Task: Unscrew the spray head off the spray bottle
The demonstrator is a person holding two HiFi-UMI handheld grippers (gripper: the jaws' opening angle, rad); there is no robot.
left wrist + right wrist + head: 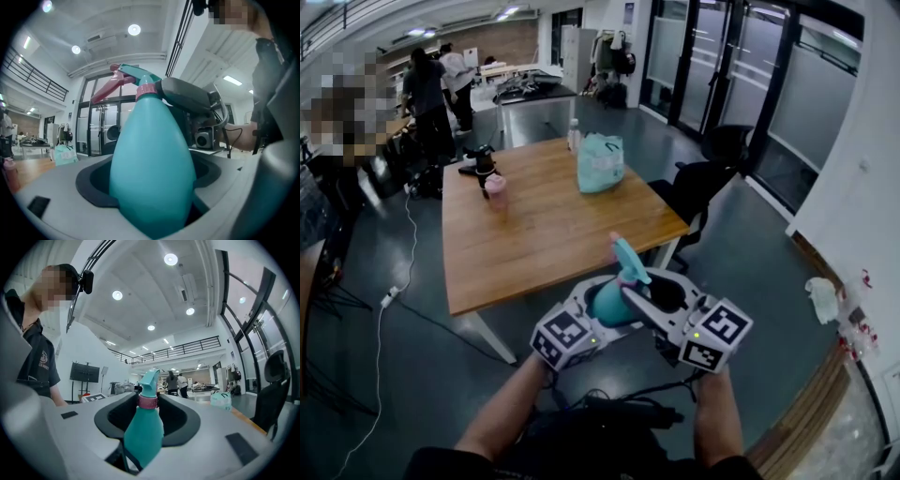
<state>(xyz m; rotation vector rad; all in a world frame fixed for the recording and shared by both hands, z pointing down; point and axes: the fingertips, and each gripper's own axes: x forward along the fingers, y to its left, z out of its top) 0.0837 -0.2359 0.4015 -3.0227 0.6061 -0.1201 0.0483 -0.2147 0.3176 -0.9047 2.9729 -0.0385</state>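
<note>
Spray bottle (607,302), teal & opaque, so contents can't be seen. It's held in the air in front of the person, just off the near corner of the desk (534,244), above the floor. Left claw (152,187) is clamped on the bottle's fat body, pads tight on both sides. Spray head (630,261) is on top, tilted toward the desk, w/ pink collar (148,401) seated on the neck. Right claw (147,420) stands apart around neck & collar, dark gap either side, pads not pressing.

On the desk, well apart from the bottle:
- teal bag (600,162), contents hidden
- pink cup (495,190)
- dark gadget (478,161)
- clear bottle (574,136) at the far edge

Near half of the desk is bare wood. The two claws sit close together, marker cubes nearly touching.

Black office chair (698,187) by the desk's right edge. Cable (394,291) trails over the floor at left. People (427,94) stand far back. White crumpled thing (822,298) lies on the floor near the right wall.
</note>
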